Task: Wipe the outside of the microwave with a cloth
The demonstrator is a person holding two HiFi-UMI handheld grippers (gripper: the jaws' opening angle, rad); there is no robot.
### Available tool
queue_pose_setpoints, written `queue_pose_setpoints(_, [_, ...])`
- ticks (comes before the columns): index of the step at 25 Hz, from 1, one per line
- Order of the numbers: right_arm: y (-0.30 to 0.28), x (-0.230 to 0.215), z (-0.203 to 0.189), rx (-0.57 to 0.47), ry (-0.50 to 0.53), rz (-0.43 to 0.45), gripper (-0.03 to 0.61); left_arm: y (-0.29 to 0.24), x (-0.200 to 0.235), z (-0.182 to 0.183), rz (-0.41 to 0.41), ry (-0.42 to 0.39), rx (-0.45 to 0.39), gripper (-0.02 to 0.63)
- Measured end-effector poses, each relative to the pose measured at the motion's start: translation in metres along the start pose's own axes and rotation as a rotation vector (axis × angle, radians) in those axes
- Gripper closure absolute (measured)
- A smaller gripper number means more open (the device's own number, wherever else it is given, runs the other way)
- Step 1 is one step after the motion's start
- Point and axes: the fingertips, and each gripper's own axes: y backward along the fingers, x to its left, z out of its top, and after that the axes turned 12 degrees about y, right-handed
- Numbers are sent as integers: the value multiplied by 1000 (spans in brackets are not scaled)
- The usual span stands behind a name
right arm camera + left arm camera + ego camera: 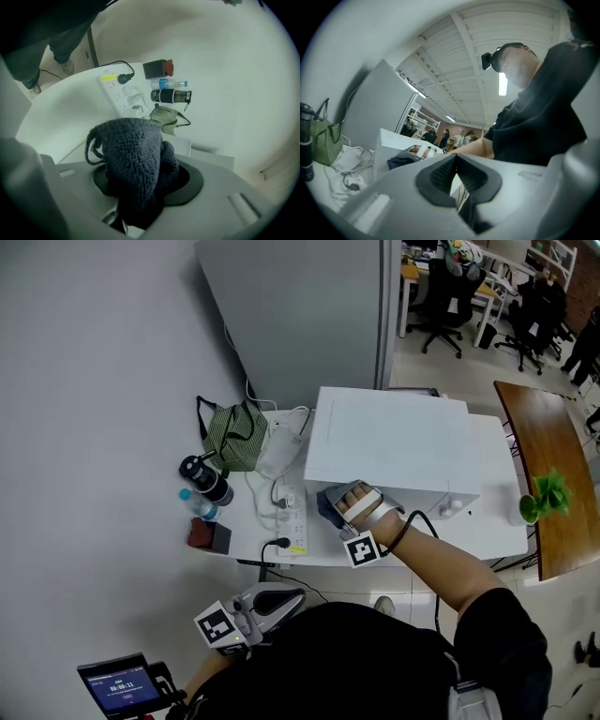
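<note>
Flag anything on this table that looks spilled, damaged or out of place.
Nothing stands out. The right gripper holds the dark cloth at a near corner of the white microwave. The left gripper is shut and empty. The white heap with cords beside the microwave is untidy but not damaged.

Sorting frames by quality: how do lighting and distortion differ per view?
Head view: sharp, evenly lit, the white microwave nearly washed out. Left gripper view: strong fisheye, dark corners, ceiling lamp glaring. Right gripper view: fisheye, dim greenish cast, the cloth dark.
</note>
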Motion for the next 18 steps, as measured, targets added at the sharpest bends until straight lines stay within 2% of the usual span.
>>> queue_pose_setpoints(8, [104, 120, -102, 115, 12, 101, 405, -99, -29, -19, -178, -18, 131, 611])
queue_pose_setpoints(11, [138, 160, -136, 155, 15, 144, 405, -127, -40, -26, -219, -26, 164, 611])
queue_pose_setpoints(14, [162, 175, -150, 154, -61, 153, 411, -142, -47, -24, -238, -22, 168, 611])
queue_pose_setpoints(15, [167, 174, -150, 147, -138, 170, 411, -143, -47, -24, -238, -18, 168, 611])
queue_pose_setpoints(16, [170, 171, -147, 125, -284, 205, 411, -142, -46, -24, -234, -14, 166, 611])
queue_pose_setpoints(17, [171, 165, -139, 75, -509, 248, 411, -138, -44, -24, -227, -13, 160, 611])
queue_pose_setpoints(18, [171, 153, -126, -8, -786, 294, 413, -133, -41, -24, -217, -11, 149, 611])
